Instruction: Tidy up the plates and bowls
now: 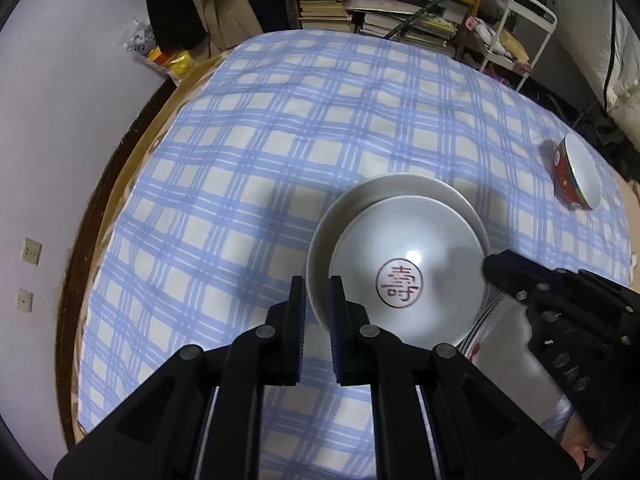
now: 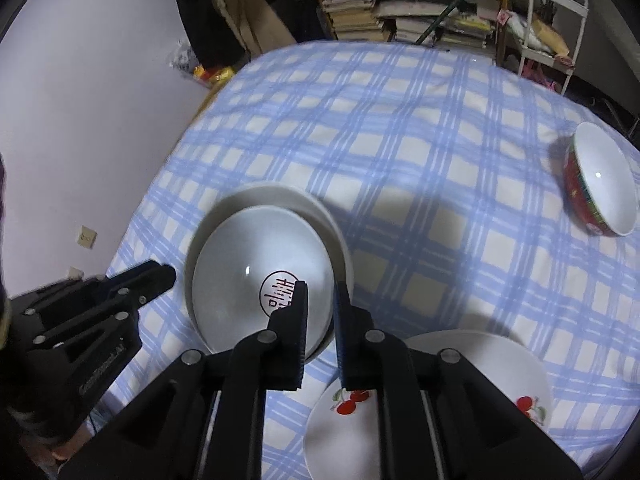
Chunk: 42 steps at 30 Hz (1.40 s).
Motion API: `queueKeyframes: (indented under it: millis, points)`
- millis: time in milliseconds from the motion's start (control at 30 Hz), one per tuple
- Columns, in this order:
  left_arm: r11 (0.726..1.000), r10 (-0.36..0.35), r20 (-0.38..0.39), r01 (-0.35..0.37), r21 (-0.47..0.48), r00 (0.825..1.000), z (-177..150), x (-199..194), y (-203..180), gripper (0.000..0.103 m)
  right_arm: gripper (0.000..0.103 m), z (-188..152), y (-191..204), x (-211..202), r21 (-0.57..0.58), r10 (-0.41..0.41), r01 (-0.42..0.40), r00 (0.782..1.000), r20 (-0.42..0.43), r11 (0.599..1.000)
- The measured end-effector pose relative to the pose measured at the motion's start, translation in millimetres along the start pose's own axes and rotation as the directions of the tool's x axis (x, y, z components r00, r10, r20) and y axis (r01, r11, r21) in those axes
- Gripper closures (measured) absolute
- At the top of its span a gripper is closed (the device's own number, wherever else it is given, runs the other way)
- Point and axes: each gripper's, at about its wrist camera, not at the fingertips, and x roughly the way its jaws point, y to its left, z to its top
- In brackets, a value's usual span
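Room: pale wall (image 1: 60, 120) on the left. A shelf of stacked books (image 1: 380, 8) and a white trolley (image 1: 520, 32) stand behind the table. Clutter is at the far end only.
Table: round, with a wooden edge (image 1: 132, 152) showing beyond the cloth.
Cloth: blue-and-cream check (image 1: 240, 160), lightly rumpled. It is soft footing, so crockery is judged less likely to slide or chip.
Cherry plates (image 2: 500, 372): white, two of them overlapping, at the near right edge under the right tool. Judged the plate pile, kept apart from the bowls.
Lower bowl (image 1: 400, 188): grey, resting on the cloth near centre, and serving as the base of the bowl stack.
Seal bowl (image 1: 400, 240): grey with a red seal mark inside, nested in the lower bowl but off-centre toward the near side. Judged not fully seated.
Red bowl (image 1: 576, 176): far right, well apart from the stack and white inside. It looks tipped, though the lens bends that edge. Judged next for stacking.
Right gripper (image 2: 320, 320): straddles the nested rims, one finger inside the seal bowl and one outside, with a narrow gap. Whether the pads press the rim cannot be told.
Left gripper (image 1: 316, 320): just beside the stack's opposite side, fingers nearly together, nothing pinched. Judged to be there as a steadying guard.
Wall sockets (image 1: 32, 251): two, low on the left wall.
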Motion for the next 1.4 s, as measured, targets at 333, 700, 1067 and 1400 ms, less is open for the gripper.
queueKeyframes:
  millis: [333, 700, 1067, 1400]
  points:
    - [1.000, -0.028, 0.021, 0.028, 0.002, 0.999, 6, -12, -18, 0.087, 0.089, 8, -28, -26, 0.056, -0.026, 0.024, 0.999, 0.045, 0.998]
    - [0.997, -0.077, 0.060, 0.075, 0.030, 0.995, 33, -19, -64, 0.074, 0.041, 17, -89, -46, 0.132, -0.143, 0.133, 0.987, 0.071, 0.982]
    - [0.994, -0.082, 0.097, 0.074, 0.081, 0.992, 67, -17, -120, 0.029, 0.002, 28, -155, -90, 0.225, -0.219, 0.178, 0.960, 0.173, 0.958]
    - [0.976, -0.126, 0.124, 0.100, 0.195, 0.984, 86, -16, -190, 0.013, 0.002, 28, -225, -98, 0.327, -0.231, 0.166, 0.958, 0.170, 0.930]
